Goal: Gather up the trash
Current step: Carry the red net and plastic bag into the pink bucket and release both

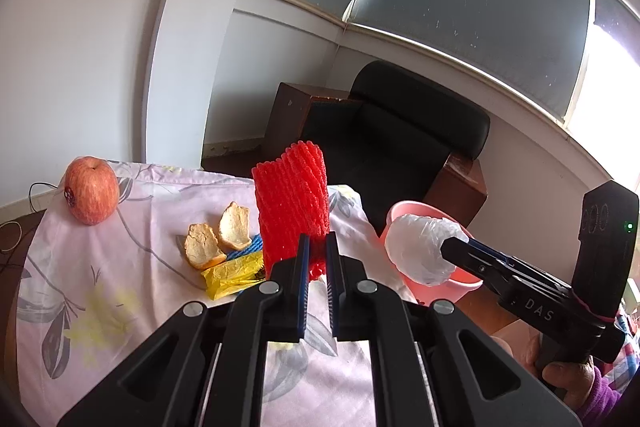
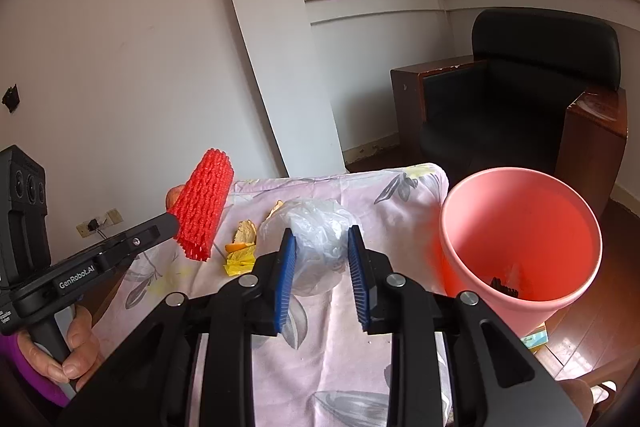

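- Left tongs (image 1: 318,253): jaws nearly closed, pinching the lower end of the red foam fruit net (image 1: 294,203). Net is lifted off the desk (image 1: 132,307), standing roughly upright from the pads in the left wrist view and tilted in the right wrist view.
- Right tongs (image 2: 322,259): jaws partly open around a crumpled clear plastic bag (image 2: 316,239), pads pressing its sides. Bag is held up near the rim of the pink bin (image 2: 520,239).
- Pink bin: sits off the desk's right edge, mouth open toward the right camera; something dark lies at its bottom, too small to identify. Judged rigid and light; could tip if knocked at the rim.
- Red foam net: judged very light, soft and springy. It compresses under the pads, so the grip near one end looks adequate; it may stick to the ribbed pads on release.
- Plastic bag: judged near weightless, slippery, crushable. Best held through the bunched middle, as now; a loose fold could slip out.
- Apple (image 1: 92,195): whole, at the desk's far left corner; judged not trash.
- Orange peel (image 1: 218,233): two curled pieces still on the desk beside the net. Judged light, stiff-ish, brittle; take by an upturned edge.
- Yellow wrapper (image 1: 230,275): flat on the desk beside the peel, something blue partly beneath. Thin, slick; pinch a raised crease.
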`<state>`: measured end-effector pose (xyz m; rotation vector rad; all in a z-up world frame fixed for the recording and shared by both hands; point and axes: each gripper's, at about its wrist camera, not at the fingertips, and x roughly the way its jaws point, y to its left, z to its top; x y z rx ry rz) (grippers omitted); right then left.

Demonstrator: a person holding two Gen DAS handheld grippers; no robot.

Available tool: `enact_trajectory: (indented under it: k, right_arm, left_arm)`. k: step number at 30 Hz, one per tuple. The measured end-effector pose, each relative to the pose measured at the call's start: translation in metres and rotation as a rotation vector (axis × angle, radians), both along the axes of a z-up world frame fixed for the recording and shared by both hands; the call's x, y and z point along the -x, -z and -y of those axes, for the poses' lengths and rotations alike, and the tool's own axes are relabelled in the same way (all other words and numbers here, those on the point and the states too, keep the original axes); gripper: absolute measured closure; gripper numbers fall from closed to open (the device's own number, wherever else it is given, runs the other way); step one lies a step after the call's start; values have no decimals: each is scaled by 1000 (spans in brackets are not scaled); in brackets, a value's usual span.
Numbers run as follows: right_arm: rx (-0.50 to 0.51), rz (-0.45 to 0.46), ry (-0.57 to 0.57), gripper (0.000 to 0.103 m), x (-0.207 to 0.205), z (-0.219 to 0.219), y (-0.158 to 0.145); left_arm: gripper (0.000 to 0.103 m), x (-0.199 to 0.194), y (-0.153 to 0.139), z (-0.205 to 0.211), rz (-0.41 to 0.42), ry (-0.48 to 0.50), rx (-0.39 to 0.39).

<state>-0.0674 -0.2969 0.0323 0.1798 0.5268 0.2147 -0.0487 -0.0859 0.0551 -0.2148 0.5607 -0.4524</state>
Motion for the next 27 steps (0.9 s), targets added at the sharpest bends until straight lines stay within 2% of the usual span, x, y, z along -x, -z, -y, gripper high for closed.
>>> enact_trajectory:
  k: [13,21,27]
  right_arm:
    - [-2,-5,-3,76,1,1,2]
    - [-15,12,47,76,2,24,0]
    - [-7,35,182,76,7,76,-1]
  left_arm:
    - [96,3,-2,-5,11,3,16]
    - [96,-7,-10,33,30,75,-6]
    - [96,-18,-14,86,43,180,-33]
